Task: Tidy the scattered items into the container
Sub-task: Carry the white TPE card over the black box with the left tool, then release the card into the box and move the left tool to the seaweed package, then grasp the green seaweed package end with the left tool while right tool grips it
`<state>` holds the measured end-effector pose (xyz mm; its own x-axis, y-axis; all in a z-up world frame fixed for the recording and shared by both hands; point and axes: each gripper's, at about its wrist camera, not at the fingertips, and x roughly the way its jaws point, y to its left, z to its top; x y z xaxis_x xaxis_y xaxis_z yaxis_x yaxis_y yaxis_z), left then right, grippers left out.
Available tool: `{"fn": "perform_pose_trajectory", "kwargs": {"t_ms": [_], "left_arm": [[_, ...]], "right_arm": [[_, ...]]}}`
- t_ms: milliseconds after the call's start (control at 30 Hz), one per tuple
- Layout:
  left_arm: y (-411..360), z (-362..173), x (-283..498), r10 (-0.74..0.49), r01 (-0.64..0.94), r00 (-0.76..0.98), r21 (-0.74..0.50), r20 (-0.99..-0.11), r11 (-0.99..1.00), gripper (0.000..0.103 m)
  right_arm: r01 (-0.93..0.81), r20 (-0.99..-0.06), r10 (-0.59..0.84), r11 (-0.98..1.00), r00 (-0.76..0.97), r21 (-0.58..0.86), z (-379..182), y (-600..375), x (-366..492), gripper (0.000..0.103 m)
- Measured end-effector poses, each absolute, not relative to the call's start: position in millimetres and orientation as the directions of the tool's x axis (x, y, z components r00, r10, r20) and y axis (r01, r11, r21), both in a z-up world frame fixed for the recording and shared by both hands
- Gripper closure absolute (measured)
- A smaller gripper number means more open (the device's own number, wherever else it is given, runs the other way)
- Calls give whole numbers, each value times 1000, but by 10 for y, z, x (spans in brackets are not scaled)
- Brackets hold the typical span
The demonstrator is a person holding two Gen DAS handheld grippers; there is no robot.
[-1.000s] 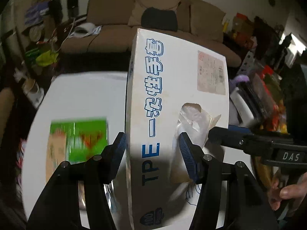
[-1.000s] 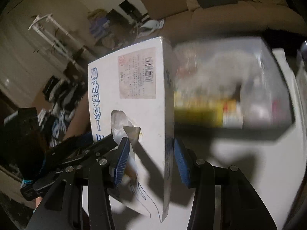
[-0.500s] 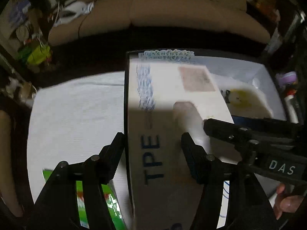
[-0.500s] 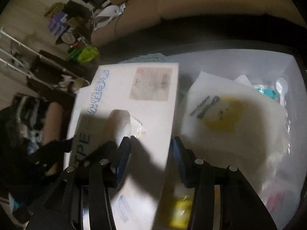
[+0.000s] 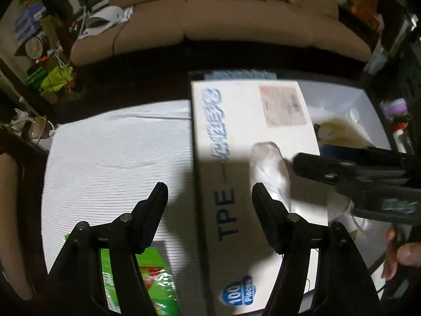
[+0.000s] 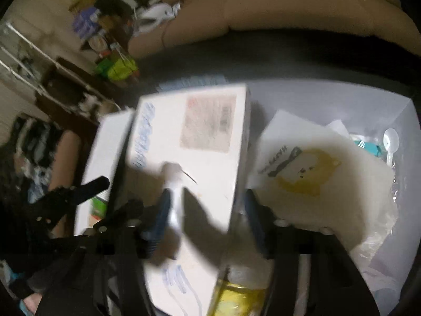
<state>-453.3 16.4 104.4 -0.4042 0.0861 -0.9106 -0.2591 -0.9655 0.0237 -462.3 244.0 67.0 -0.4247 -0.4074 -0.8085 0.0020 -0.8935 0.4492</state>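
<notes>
Your left gripper opens around the glove box's edge, pads clear; the box rests at the container's left rim, the right gripper opening astride it: it may tip out onto the table

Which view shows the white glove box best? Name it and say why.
Left wrist view: the white glove box is sharp, its blue lettering and pink label legible. The right wrist view shows the same box blurred and partly shadowed, its label unreadable.
</notes>
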Motion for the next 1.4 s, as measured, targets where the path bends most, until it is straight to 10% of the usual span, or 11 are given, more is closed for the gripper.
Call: {"fn": "perform_pose_trajectory", "kwargs": {"t_ms": [233, 433, 567, 933, 1400], "left_arm": [[92, 1148, -4624, 135, -199, -466, -45, -874, -979, 39], [259, 800, -4775, -60, -181, -405, 144, -912, -973, 41], [97, 1088, -4545, 88, -222, -440, 14, -894, -975, 40], [-1752, 1226, -2613, 78, -214, -513, 39, -855, -976, 15], [-3533, 151, -1698, 113, 171, -401, -195, -909, -966, 15]], "right_arm": [[69, -673, -454, -854, -584, 516, 980, 2550, -4624, 31], [-2, -862, -303, -943, -407, 332, 449, 2286, -4828, 46], [13, -813, -332, -929, -479, 371, 684, 2420, -4621, 46], [315, -680, -530, -848, -507, 426, 1463, 2564, -2726, 19], [280, -716, -606, -795, -346, 538, 70, 1071, -2027, 18]]}}
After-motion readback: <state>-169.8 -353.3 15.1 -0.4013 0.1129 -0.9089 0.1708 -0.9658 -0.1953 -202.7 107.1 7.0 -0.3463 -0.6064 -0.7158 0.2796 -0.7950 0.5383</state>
